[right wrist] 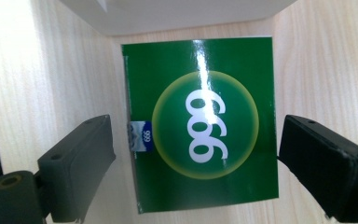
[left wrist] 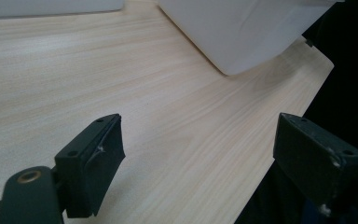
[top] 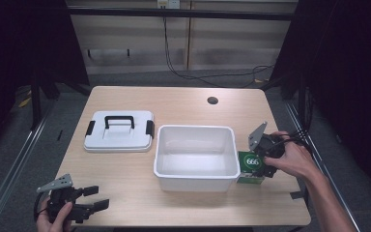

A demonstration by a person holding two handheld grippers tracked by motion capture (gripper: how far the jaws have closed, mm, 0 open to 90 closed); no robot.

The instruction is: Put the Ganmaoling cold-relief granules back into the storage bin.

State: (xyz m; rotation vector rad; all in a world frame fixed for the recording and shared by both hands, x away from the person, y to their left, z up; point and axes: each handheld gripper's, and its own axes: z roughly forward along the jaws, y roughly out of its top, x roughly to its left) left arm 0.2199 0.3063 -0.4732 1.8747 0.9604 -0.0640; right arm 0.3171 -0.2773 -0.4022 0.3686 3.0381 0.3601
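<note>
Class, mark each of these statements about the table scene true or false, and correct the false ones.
1. The white bin is empty. True.
2. The lid with the black handle is fastened on the bin. False: it lies flat on the table, to the bin's left.
3. The right gripper has its jaws open on either side of the green box. True.
4. The green box sits inside the bin. False: it rests on the table against the bin's right side.
5. The left gripper holds the lid. False: it is open, holding nothing.
</note>
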